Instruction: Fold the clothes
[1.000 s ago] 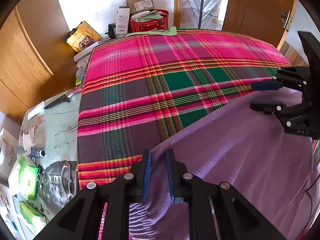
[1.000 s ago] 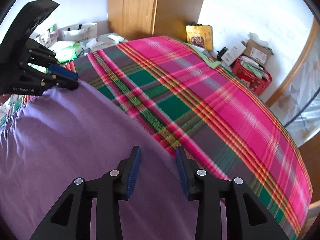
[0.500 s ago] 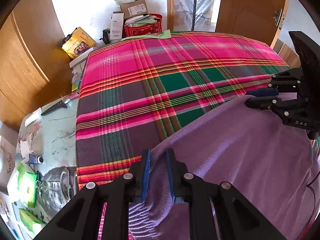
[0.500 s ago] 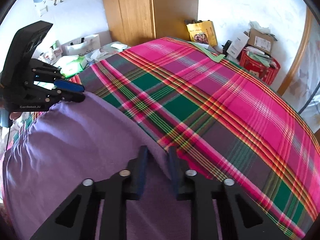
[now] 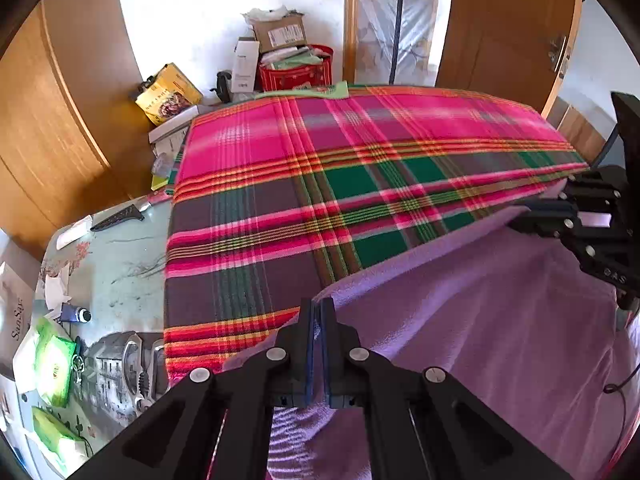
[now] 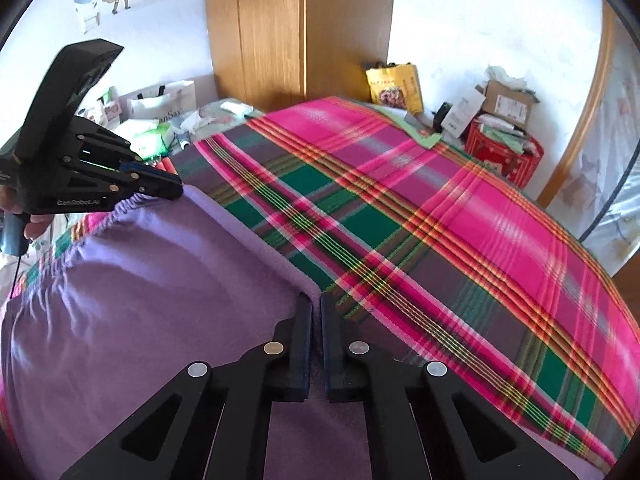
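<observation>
Tongs left (image 5: 318, 320) and right (image 6: 316, 312) both pinch the purple garment's (image 5: 480, 312) far edge; you hold a fold only half made.

two black grippers, blue-padded fingers (image 5: 307, 344), silver screws, white "genrobot.ai" lettering, thin black cable

Bed under plaid blanket (image 5: 304, 184), purple garment (image 5: 480, 320) atop
</observation>
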